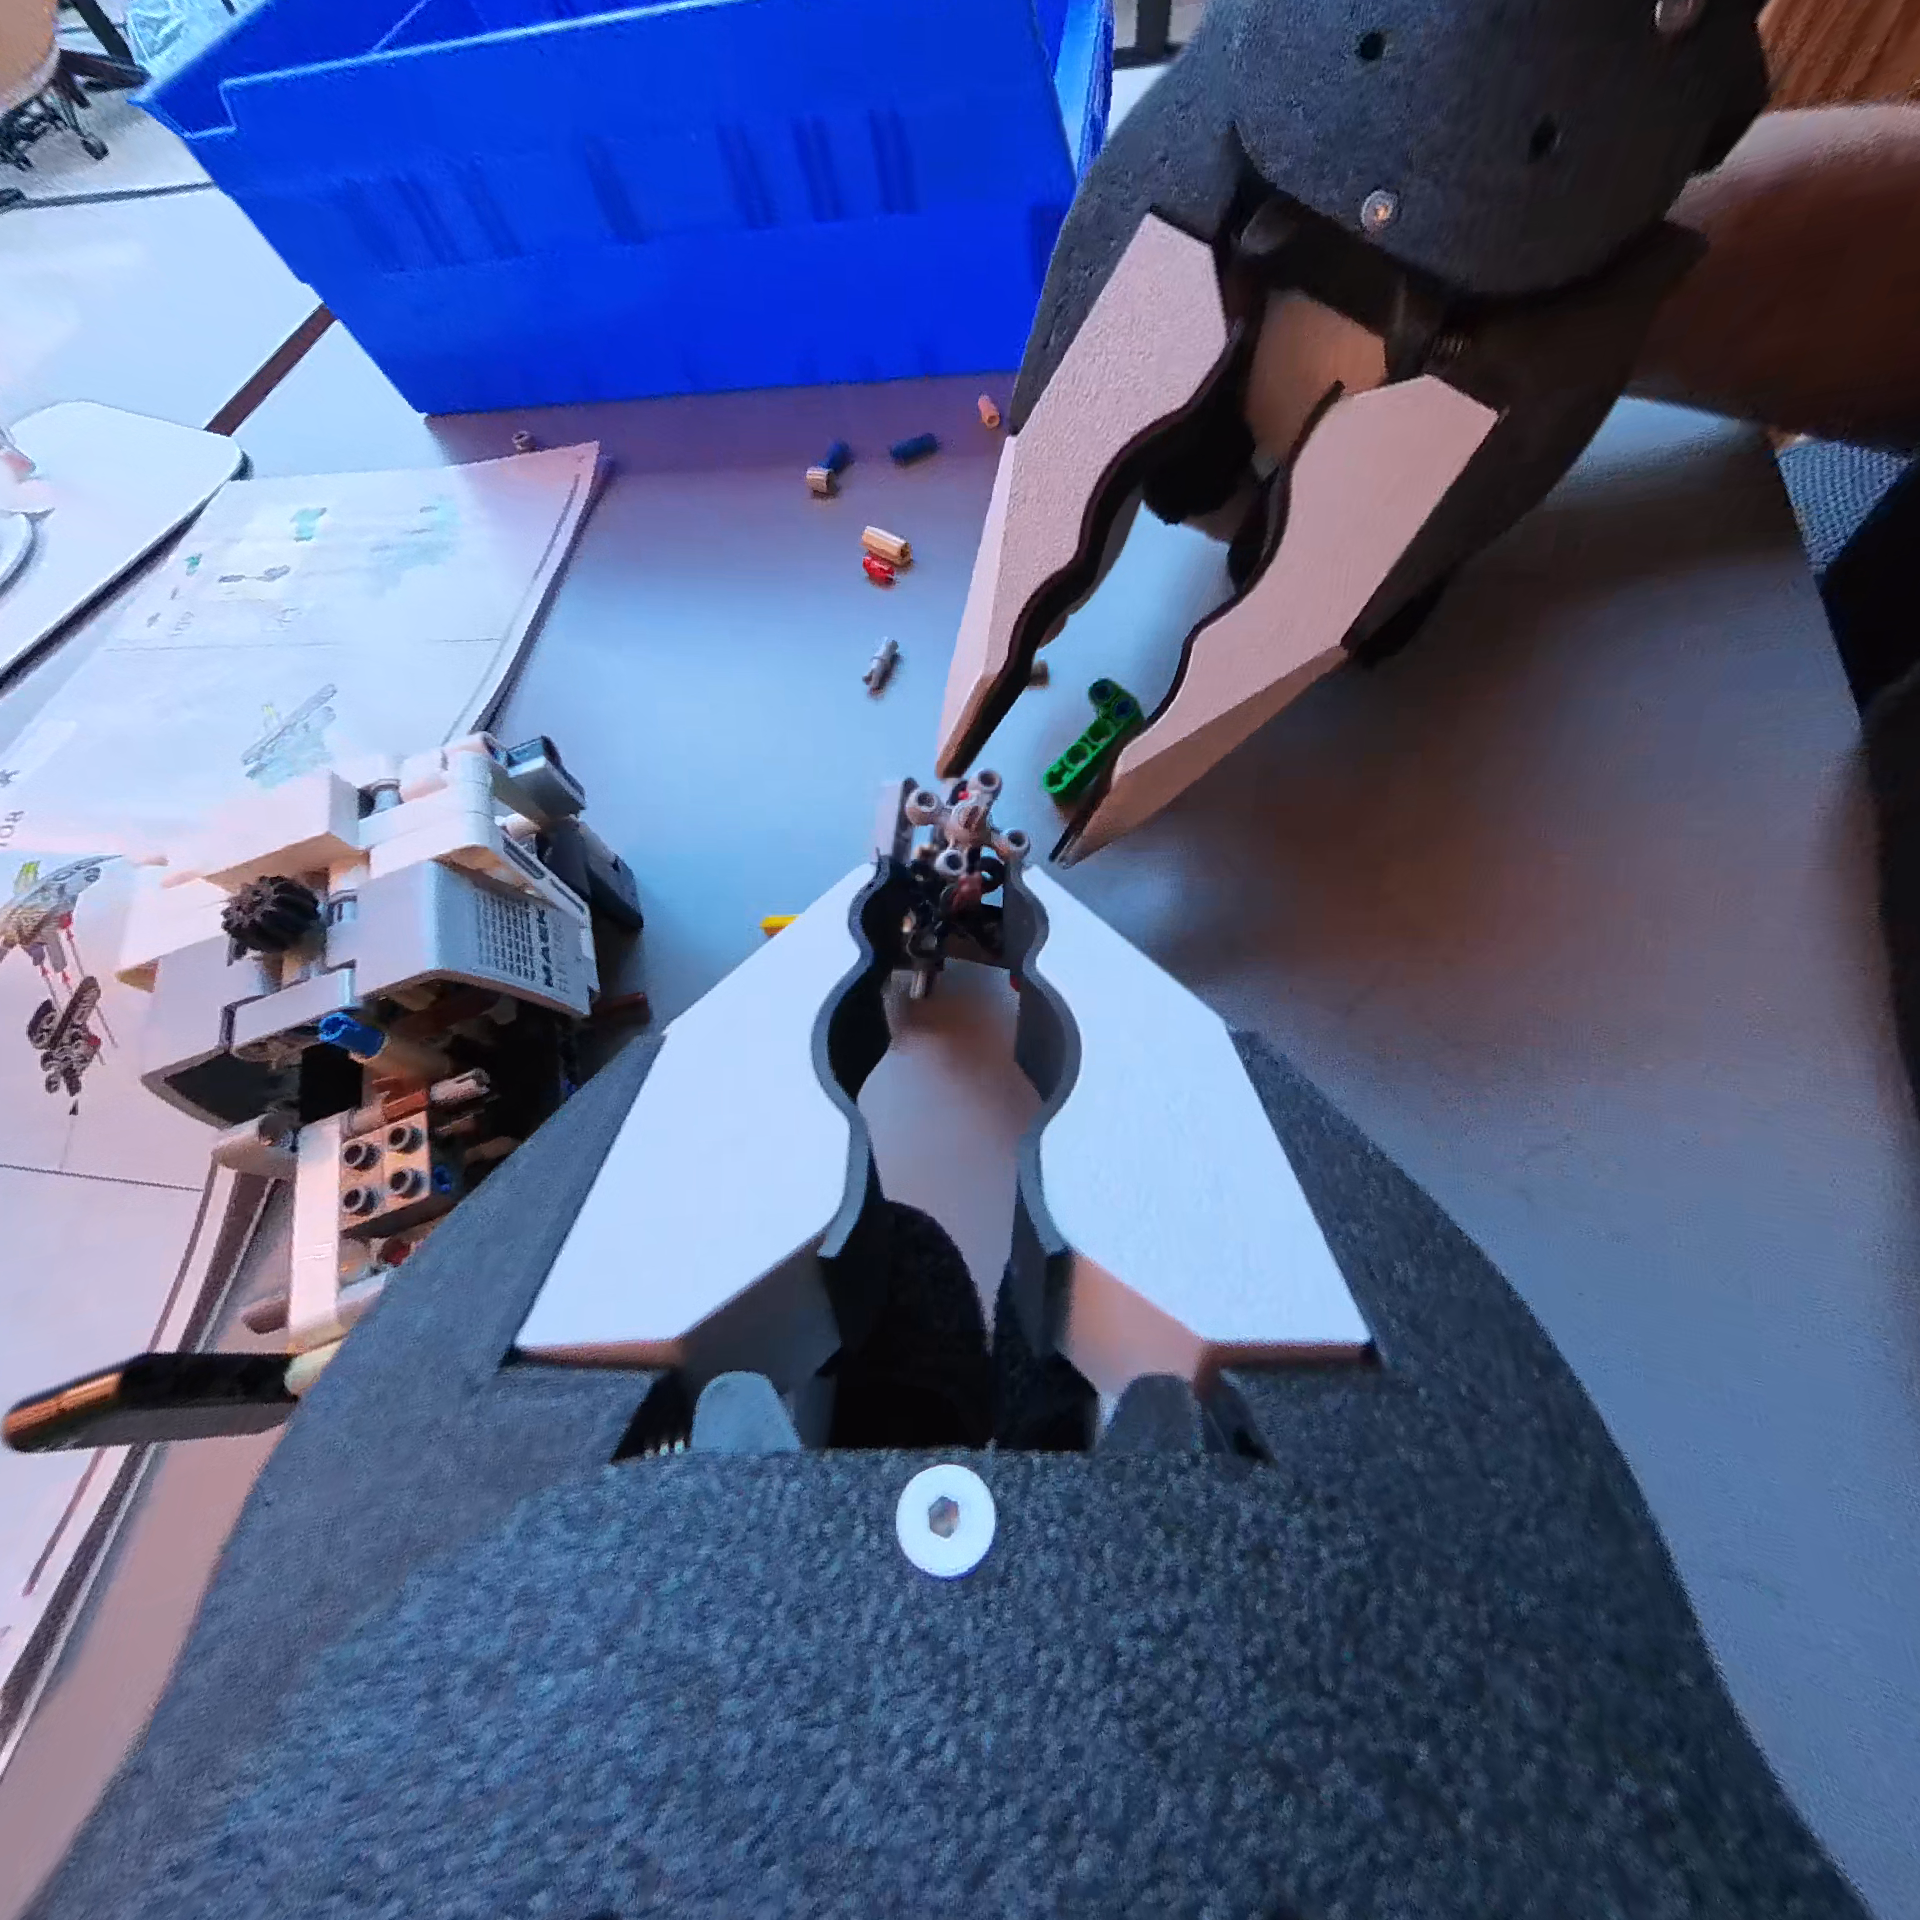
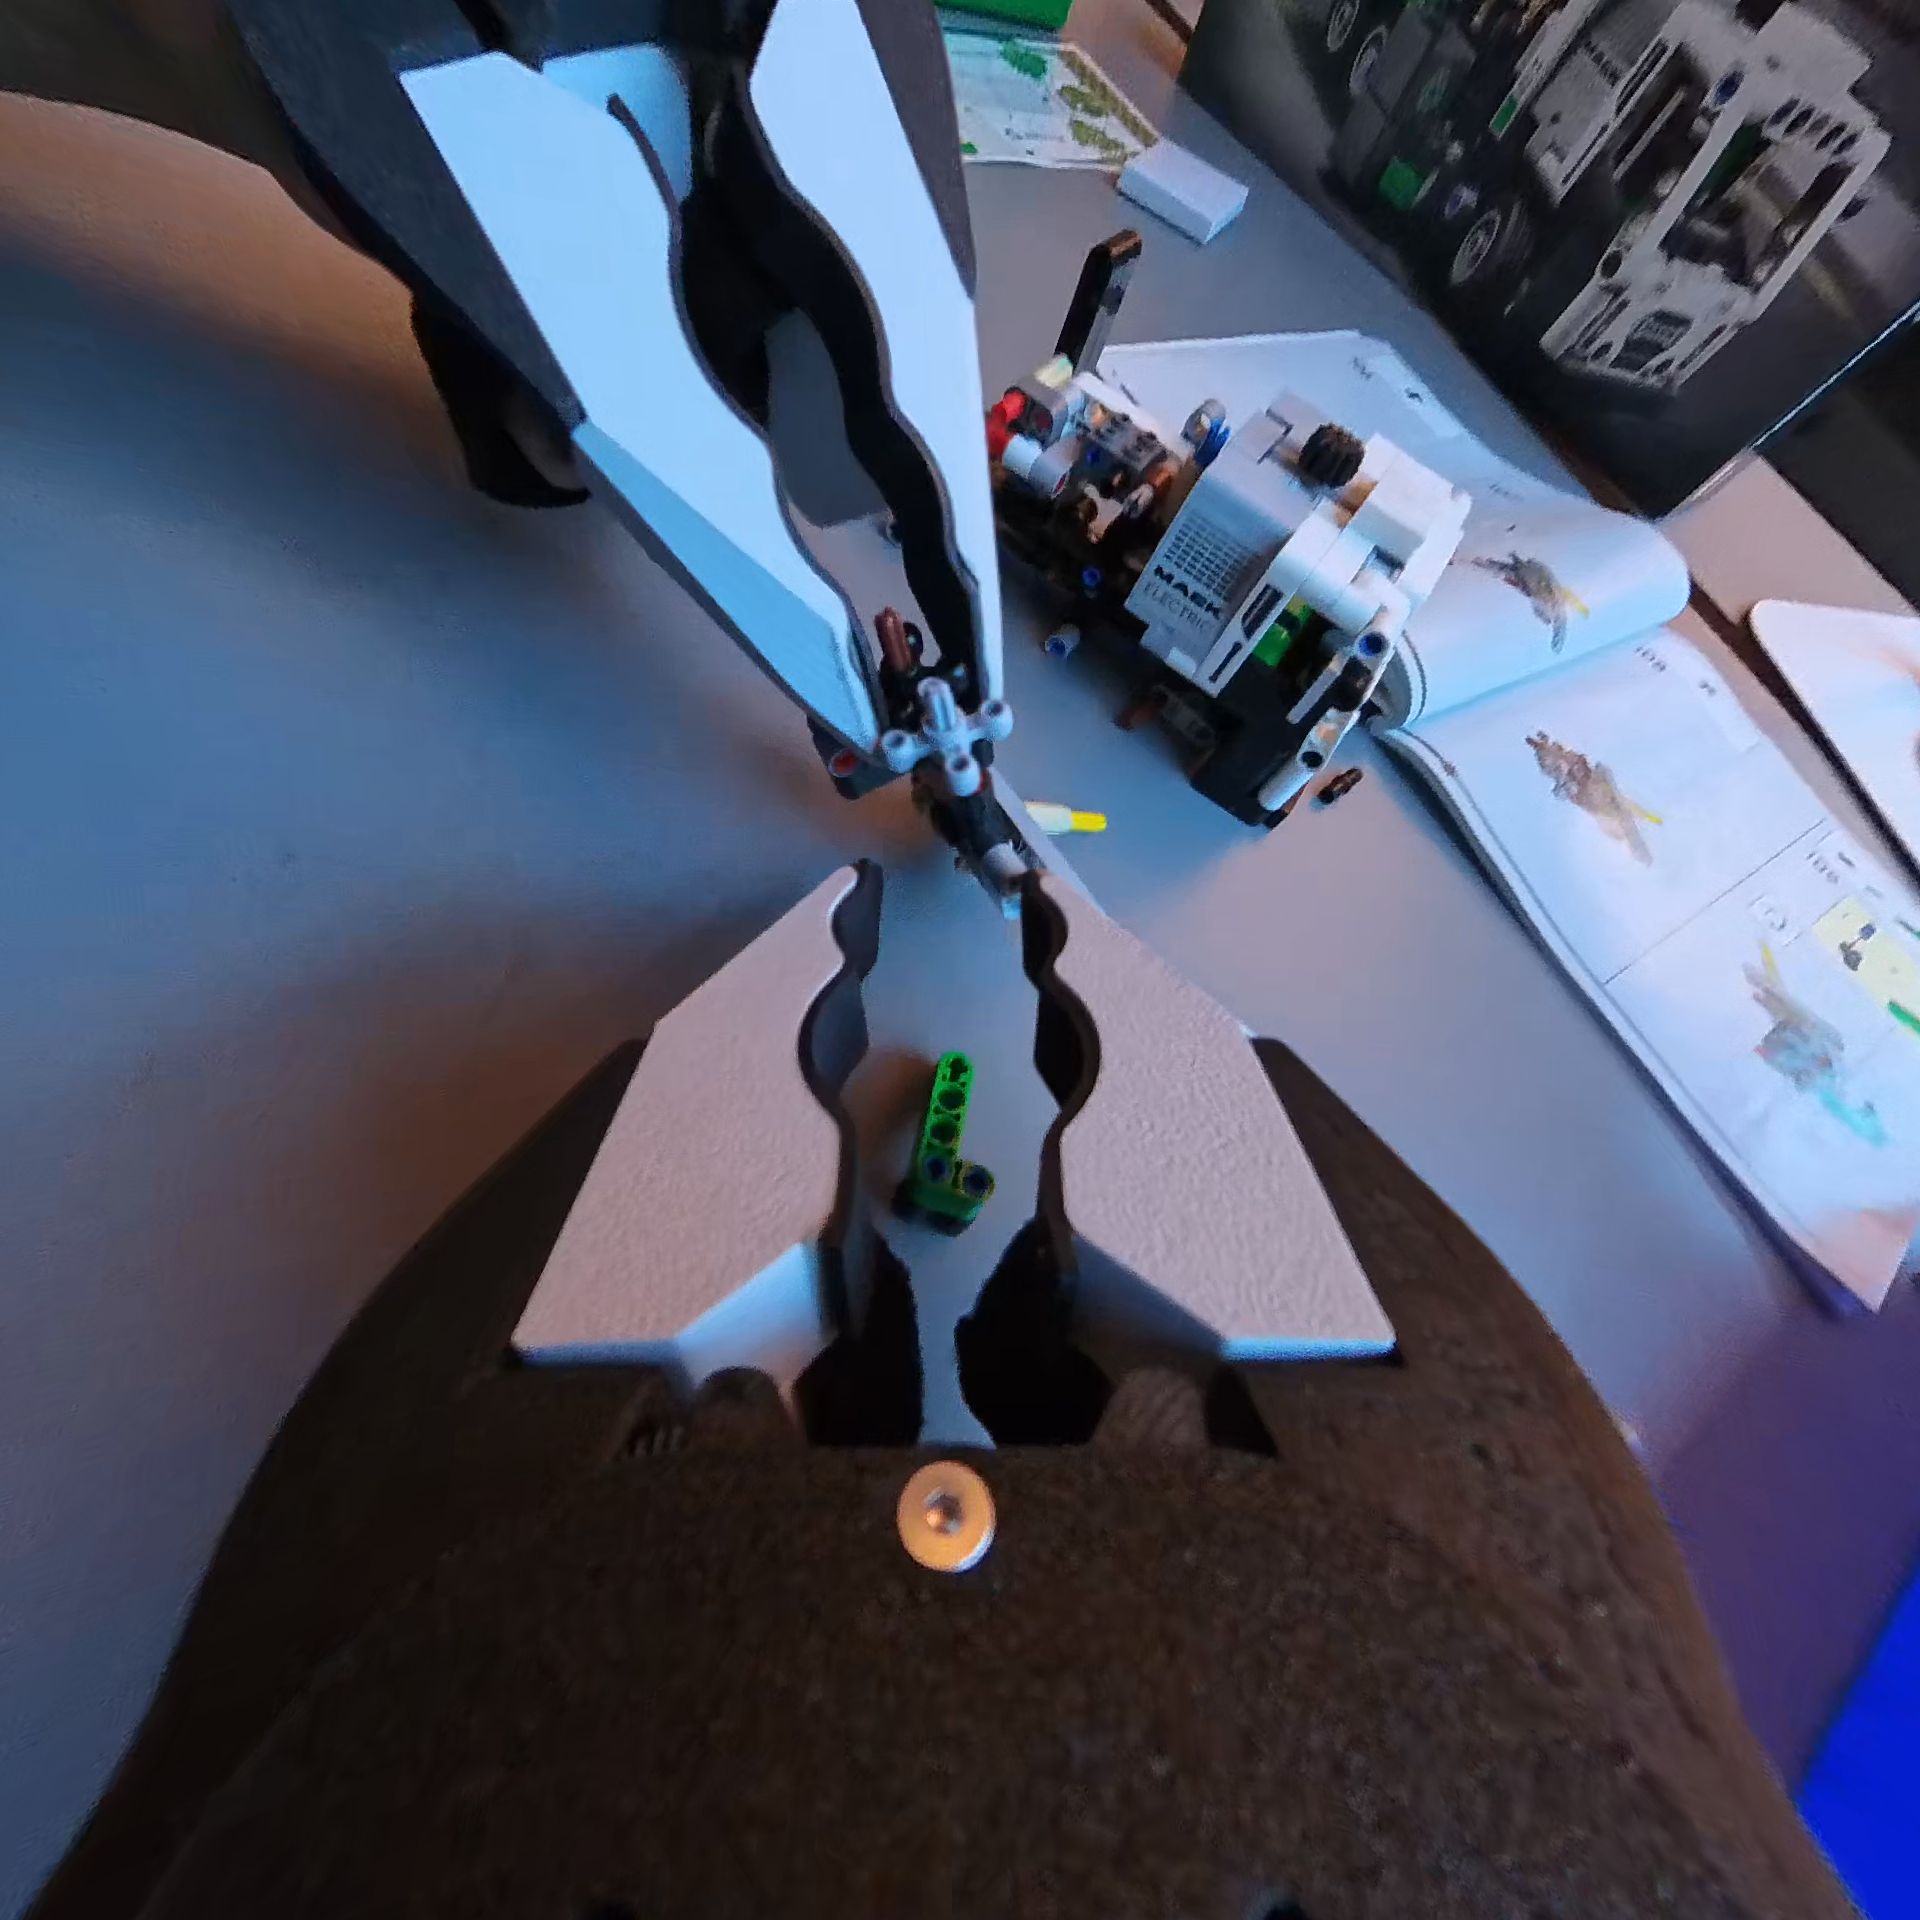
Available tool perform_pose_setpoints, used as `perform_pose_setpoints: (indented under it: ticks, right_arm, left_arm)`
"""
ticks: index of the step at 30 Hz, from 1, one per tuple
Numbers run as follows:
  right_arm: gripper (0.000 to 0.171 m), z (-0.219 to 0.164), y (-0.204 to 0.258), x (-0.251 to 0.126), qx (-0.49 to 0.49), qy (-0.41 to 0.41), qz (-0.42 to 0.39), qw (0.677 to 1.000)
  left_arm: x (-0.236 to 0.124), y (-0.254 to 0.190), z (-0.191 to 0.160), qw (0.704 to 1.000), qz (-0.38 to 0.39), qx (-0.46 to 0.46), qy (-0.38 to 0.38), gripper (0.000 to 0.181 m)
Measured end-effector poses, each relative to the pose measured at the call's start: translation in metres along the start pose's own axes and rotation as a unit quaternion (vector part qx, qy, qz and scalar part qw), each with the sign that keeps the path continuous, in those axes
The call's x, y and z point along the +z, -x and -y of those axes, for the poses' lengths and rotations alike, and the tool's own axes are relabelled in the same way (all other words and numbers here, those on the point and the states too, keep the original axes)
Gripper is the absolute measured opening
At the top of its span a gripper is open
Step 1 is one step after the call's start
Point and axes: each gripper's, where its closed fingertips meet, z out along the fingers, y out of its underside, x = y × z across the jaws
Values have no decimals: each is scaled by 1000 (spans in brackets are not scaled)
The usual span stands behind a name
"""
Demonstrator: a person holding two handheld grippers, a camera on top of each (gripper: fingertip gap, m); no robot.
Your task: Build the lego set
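Observation:
My left gripper [image 1: 953, 878] is shut on a small black and grey sub-assembly [image 1: 961, 831] with a grey cross-shaped connector on top, held just above the grey table. In the right wrist view the left gripper [image 2: 920, 717] comes down from the top with the sub-assembly [image 2: 945, 732] at its tips. My right gripper [image 2: 942, 878] is open and empty, with its tips close to the sub-assembly's lower end. It enters the left wrist view [image 1: 1010, 810] from the upper right. A green L-shaped beam [image 2: 945, 1132] lies on the table between the right fingers and also shows in the left wrist view [image 1: 1091, 743].
A partly built white truck model [image 1: 416, 935] [image 2: 1247, 582] sits on an open instruction booklet [image 1: 312, 623] [image 2: 1610, 831]. A blue bin [image 1: 644, 187] stands at the back. Loose pins [image 1: 883, 551] lie before it, and a yellow pin [image 2: 1070, 821] lies near the grippers. The set's box [image 2: 1558, 208] stands behind the model. Less than 4 cm separates the two grippers' tips.

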Motion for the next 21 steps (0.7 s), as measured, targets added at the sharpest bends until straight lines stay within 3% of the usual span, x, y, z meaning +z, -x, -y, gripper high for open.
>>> perform_pose_setpoints:
  ticks: [8, 13, 21]
  right_arm:
    - [25, 8, -17, -1, -57, -20, -60, 996]
    - [25, 15, -9, 3, -44, -42, -12, 998]
    - [9, 21, 1, 5, -79, -48, 12, 996]
  left_arm:
    - [-2, 0, 5, 999, -11, -31, -13, 16]
    - [-3, -5, 5, 999, -23, -46, -19, 16]
    - [-9, -11, 12, 998, -30, -51, -32, 16]
